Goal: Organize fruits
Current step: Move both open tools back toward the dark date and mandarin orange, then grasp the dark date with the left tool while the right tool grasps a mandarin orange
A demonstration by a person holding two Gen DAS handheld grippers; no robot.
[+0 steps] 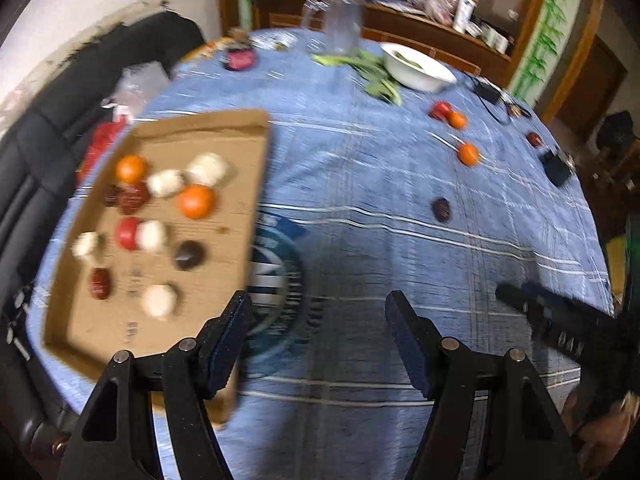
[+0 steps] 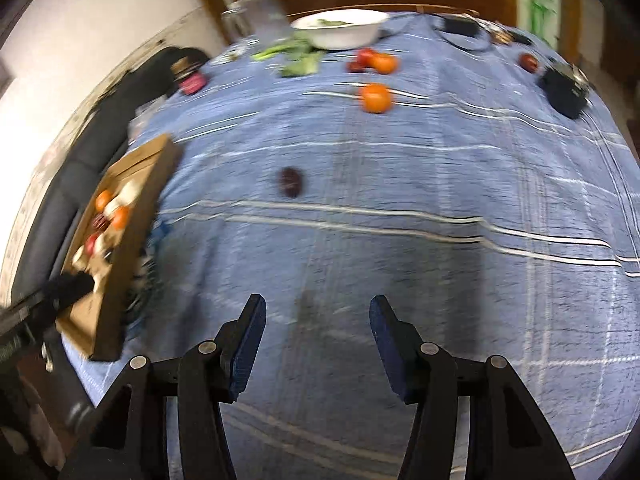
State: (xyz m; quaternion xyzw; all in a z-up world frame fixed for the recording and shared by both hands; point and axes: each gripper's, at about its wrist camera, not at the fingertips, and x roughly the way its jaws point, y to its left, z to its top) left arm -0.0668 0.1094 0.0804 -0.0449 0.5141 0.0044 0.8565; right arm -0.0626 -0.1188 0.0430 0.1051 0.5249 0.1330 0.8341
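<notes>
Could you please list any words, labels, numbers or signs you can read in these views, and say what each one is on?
None can be read.
Round emblem on the blue tablecloth: has lettering, too blurred to read.
Cardboard tray: faint printed marks, too blurred to read.
Packages on the shelf: too small to read.

Table with blue plaid cloth point(image 1: 360, 240) fills both views. On it: cardboard tray point(image 1: 240, 184) at left, white bowl point(image 1: 418, 66) and greens point(image 1: 372, 72) at top, glass jug point(image 1: 340, 26) upper center. Loose on the cloth: oranges point(image 1: 468, 154) upper right, dark fruit point(image 1: 441, 209) center right, black device point(image 1: 556, 168) at right edge.
</notes>
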